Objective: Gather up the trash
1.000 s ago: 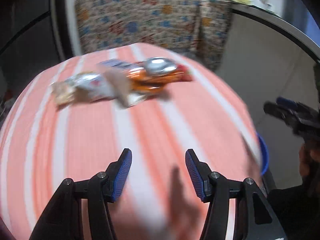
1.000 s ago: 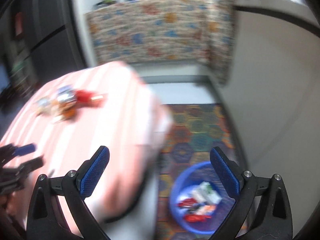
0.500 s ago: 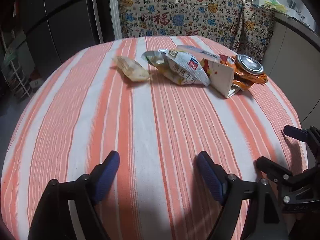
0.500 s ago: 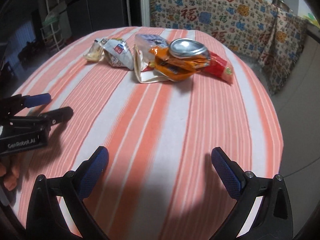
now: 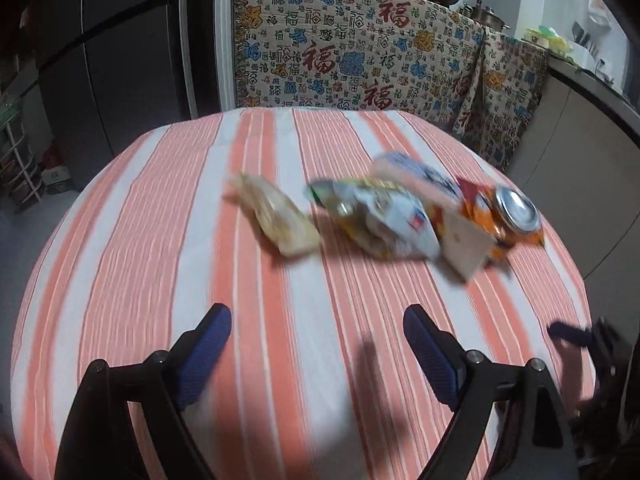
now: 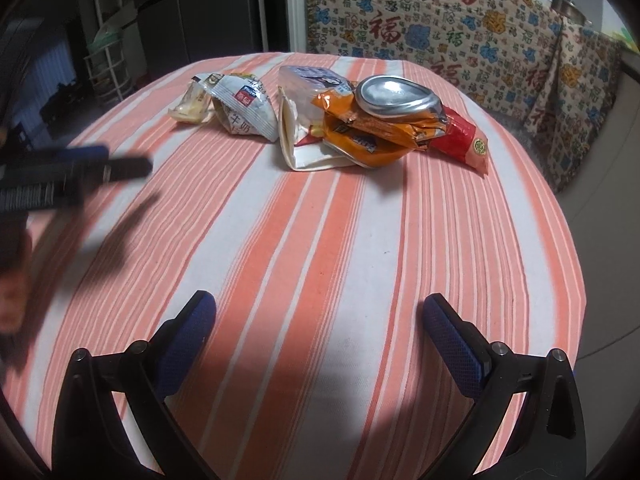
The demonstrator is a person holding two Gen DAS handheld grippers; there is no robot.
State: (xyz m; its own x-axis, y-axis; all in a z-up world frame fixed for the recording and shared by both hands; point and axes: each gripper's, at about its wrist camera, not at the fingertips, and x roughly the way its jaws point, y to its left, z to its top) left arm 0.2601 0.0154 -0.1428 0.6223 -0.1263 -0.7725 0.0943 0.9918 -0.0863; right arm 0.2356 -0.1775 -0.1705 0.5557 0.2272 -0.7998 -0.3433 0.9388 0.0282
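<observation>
A round table [image 6: 360, 240] covered in an orange-and-white striped cloth carried a cluster of trash near its far edge — a crushed silver can [image 6: 394, 94] resting on an orange wrapper [image 6: 372, 136], a red packet [image 6: 466, 142] toward the right edge, a torn white carton [image 6: 298, 136], a white milk packet [image 6: 244, 110] and a pale wrapper [image 6: 190, 106] at the left end. The left gripper [image 5: 316, 340] hovered over the near edge with its blue-padded fingers [image 5: 204, 348] spread wide, gripping nothing. The right gripper [image 6: 318, 334] hung likewise — fingers [image 6: 452, 344] wide apart and empty, well apart from the trash.
</observation>
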